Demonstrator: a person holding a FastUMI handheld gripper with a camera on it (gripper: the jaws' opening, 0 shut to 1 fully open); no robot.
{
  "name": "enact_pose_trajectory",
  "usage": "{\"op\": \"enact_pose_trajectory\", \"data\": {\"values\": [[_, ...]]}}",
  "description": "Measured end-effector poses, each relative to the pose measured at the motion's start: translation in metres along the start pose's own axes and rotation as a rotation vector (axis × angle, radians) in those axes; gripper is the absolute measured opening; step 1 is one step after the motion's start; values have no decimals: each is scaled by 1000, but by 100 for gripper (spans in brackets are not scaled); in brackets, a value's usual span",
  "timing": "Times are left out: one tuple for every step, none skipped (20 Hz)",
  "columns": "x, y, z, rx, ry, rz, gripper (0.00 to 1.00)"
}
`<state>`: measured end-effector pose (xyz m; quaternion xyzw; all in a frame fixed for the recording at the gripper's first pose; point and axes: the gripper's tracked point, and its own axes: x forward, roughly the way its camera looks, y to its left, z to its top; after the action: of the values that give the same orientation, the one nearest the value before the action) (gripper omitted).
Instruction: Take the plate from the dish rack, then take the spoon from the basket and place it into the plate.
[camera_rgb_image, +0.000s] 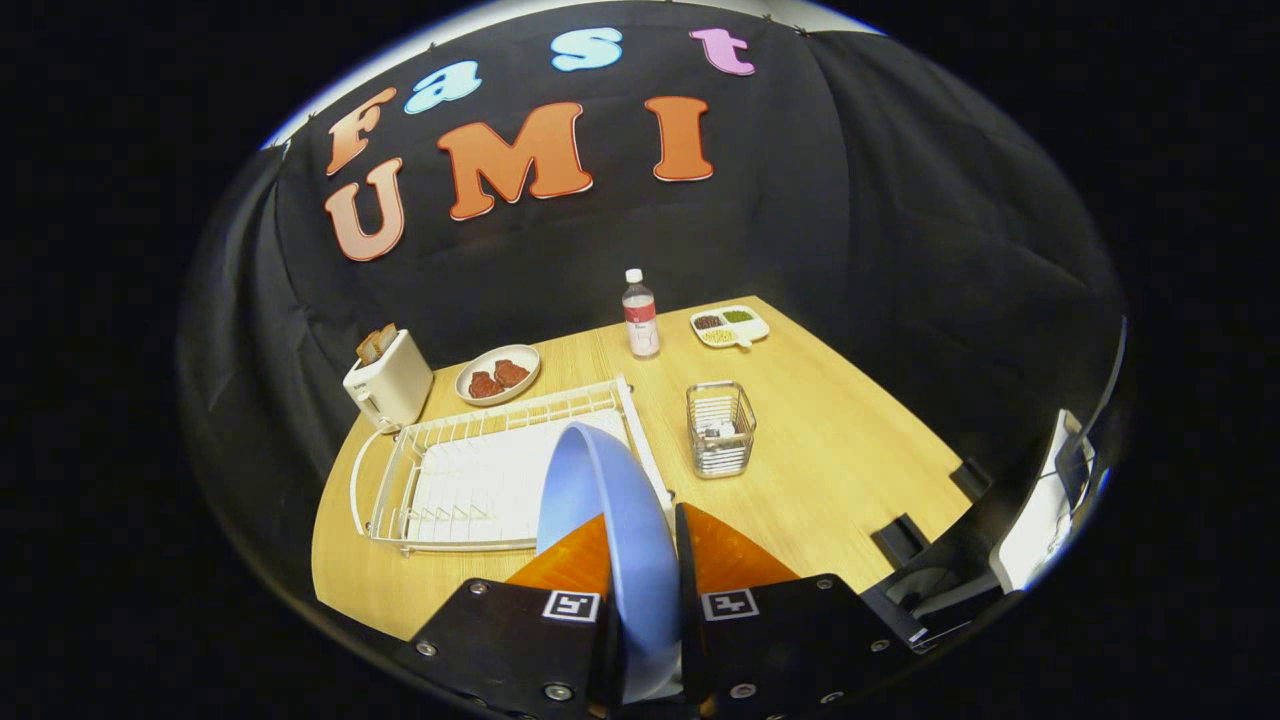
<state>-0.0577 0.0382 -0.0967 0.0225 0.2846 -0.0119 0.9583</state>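
Claw (645, 565) gripping plate (610, 520) (edge-on, upright)

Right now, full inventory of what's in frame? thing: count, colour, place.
plate: 1, light blue, held on edge between the fingers, lifted in front of the dish rack
dish rack: 1, white wire, on the table beyond the fingers
basket: 1, clear-sided wire, beside the rack; contents too small to tell
toaster: 1, cream, bread in the slots, beyond the rack's far corner
dish: 1, pale, two reddish-brown pieces on it, behind the rack
bottle: 1, clear, white cap, far side of the table
divided tray: 1, white, dark, green and yellowish fillings, beside the bottle
table: 1, light wood
gripper: 1, both fingers pressing on the plate
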Motion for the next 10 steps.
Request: {"op": "enact_pose_trajectory", "data": {"values": [[-1, -1, -8, 17, 13, 7, 23], [-2, 0, -18, 36, 27, 16, 23], [-2, 0, -25, 55, 40, 28, 23], [-1, 2, -32, 74, 52, 38, 23], [0, 3, -40, 93, 65, 49, 22], [2, 4, -48, 112, 78, 60, 23], [3, 6, -55, 131, 91, 74, 23], [5, 9, -61, 152, 103, 84, 23], [10, 10, -66, 167, 106, 92, 23], [12, 11, -73, 177, 113, 102, 23]]}}
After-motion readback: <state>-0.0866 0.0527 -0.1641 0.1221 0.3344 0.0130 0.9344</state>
